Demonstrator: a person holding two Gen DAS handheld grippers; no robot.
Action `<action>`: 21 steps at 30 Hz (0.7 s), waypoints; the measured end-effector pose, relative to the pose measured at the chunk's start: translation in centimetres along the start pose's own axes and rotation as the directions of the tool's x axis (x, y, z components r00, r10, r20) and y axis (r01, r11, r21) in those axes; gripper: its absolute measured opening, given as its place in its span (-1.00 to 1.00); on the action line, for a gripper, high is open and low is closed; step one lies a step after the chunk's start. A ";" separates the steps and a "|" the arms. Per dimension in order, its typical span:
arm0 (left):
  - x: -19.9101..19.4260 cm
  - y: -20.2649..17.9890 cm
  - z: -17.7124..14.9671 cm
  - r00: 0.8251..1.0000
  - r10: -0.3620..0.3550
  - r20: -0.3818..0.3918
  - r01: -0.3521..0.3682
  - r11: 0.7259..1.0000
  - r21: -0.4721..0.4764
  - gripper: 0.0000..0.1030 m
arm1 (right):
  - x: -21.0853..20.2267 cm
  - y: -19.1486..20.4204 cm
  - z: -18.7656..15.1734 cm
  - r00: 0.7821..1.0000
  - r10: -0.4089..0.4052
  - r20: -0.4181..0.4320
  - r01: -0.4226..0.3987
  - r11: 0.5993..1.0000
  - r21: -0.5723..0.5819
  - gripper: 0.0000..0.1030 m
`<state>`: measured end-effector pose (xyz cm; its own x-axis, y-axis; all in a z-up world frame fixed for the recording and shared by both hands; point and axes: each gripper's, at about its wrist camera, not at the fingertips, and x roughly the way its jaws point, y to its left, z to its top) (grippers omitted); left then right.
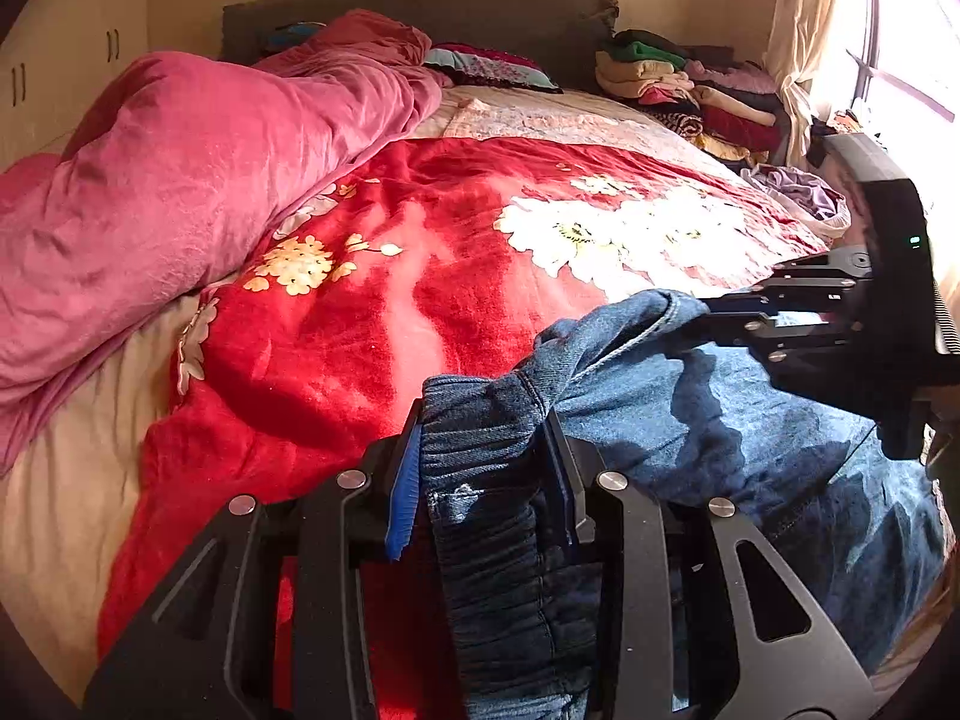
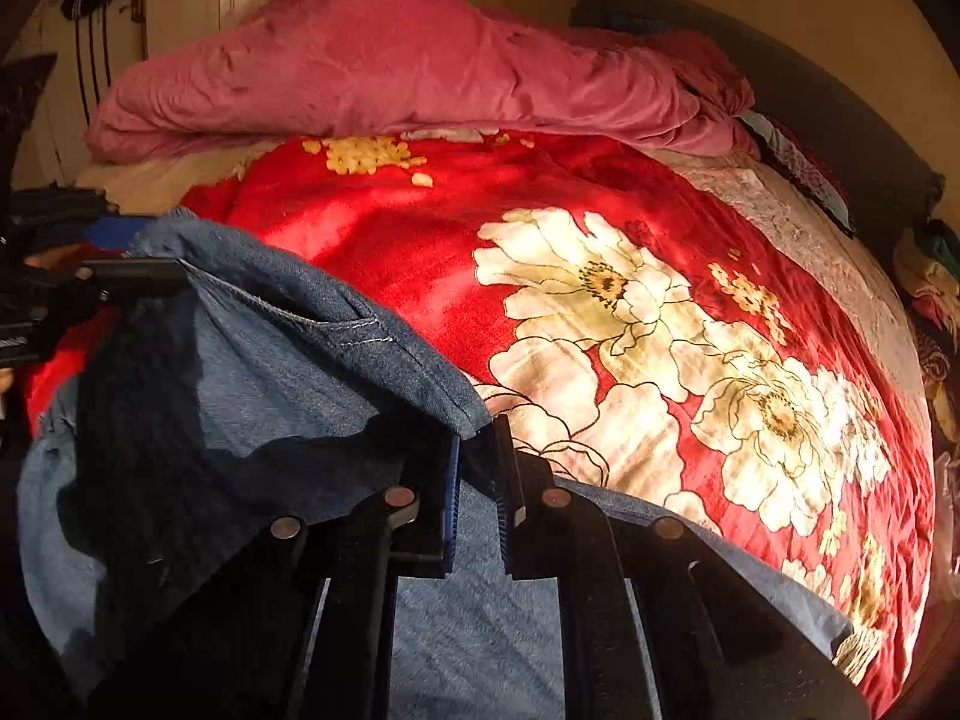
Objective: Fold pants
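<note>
Blue denim pants [image 1: 690, 420] lie at the near edge of a bed, partly lifted. In the left wrist view my left gripper [image 1: 486, 438] is shut on the bunched elastic waistband, which fills the gap between its blue pads. Further right in that view, my right gripper [image 1: 702, 312] pinches another part of the pants' top edge. The right wrist view shows the right gripper [image 2: 480, 456] shut on a thin denim edge of the pants [image 2: 240, 360]. The fabric stretches from there to the left gripper [image 2: 138, 252] at the left rim.
A red blanket with white flowers [image 1: 390, 312] covers the bed. A heaped pink duvet [image 1: 180, 180] lies along its left side. Stacked folded clothes [image 1: 690, 90] sit by the dark headboard [image 1: 420, 6]. A curtain [image 1: 804, 30] and a bright window are on the right.
</note>
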<state>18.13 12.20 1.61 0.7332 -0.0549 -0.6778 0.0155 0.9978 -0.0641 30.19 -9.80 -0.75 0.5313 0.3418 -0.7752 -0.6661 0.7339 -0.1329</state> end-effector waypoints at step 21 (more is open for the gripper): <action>-9.7 -3.1 -6.3 0.998 -0.049 0.048 0.044 0.994 0.103 -0.41 | -16.5 9.6 -10.6 0.974 0.102 0.203 -0.127 0.985 0.115 -0.84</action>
<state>6.68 9.38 3.80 0.7633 -0.1022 -0.6379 0.1176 0.9929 -0.0183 9.48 -14.57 4.24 0.5558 0.5267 -0.6432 -0.6632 0.7474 0.0389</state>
